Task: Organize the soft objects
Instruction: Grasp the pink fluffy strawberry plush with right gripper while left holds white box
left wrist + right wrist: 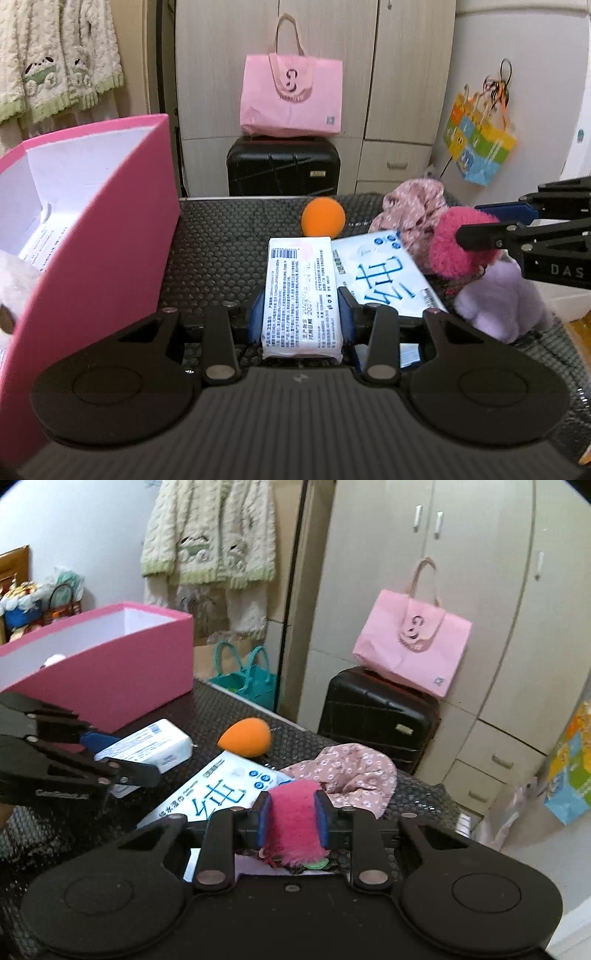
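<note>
Two grippers are each clamping one item: the left gripper [301,317] is squeezing one tissue pack [300,295], the right gripper [291,821] one pink plush [293,821]. Beyond are lying one wipes pack [218,794], one orange sponge [245,736], one floral cloth [347,771]. One pink box [110,236] is holding a pale plush [13,288].
</note>
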Demonstrator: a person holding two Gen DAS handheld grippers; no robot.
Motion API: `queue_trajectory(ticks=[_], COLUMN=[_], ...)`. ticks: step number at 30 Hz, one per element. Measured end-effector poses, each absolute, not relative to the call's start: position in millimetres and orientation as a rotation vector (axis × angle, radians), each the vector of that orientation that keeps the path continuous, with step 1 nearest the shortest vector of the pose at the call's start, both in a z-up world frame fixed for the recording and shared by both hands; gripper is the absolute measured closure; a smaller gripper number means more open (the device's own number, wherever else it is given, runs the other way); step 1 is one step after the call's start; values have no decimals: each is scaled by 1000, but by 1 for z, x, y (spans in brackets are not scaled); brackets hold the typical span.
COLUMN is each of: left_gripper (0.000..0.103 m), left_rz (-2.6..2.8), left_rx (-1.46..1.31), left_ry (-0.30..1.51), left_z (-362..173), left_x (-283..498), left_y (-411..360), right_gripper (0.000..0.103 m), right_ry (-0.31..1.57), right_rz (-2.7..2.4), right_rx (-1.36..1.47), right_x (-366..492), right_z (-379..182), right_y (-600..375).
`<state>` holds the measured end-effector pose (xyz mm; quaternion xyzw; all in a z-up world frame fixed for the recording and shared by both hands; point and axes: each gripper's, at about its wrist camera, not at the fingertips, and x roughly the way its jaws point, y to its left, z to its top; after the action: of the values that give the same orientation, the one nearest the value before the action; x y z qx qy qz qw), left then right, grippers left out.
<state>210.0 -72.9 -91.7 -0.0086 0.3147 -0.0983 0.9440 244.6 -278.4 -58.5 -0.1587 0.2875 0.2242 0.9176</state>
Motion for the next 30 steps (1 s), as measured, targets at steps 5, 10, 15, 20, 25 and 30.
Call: queue_trajectory(ticks=[5,10,15,20,25,30], left_gripper=[64,64,64,64,64,64], left_rz=[-233,-282,-309,-306,-292,-302], left_rx=[-35,-38,-29,-33,-37,-29], left_ry=[641,652,653,653,672,681], left_z=[-83,-77,-74,-77,-82,-84], left_x=[199,184,169,163,164,160], left_y=[-69,-67,-61,-56,-53,-54], right_gripper=[75,102,102,56,31,31], right_ry=[566,613,669,630,651,684], right_rz=[459,487,528,499,593,663], right_rx=[-272,-165,-109,-118,-84,-208], right_x=[231,219,205,199,197,173], right_z=[-42,-32,-37,-49,-54,-75], right_y=[-282,-286,-284,-279,-273,-249])
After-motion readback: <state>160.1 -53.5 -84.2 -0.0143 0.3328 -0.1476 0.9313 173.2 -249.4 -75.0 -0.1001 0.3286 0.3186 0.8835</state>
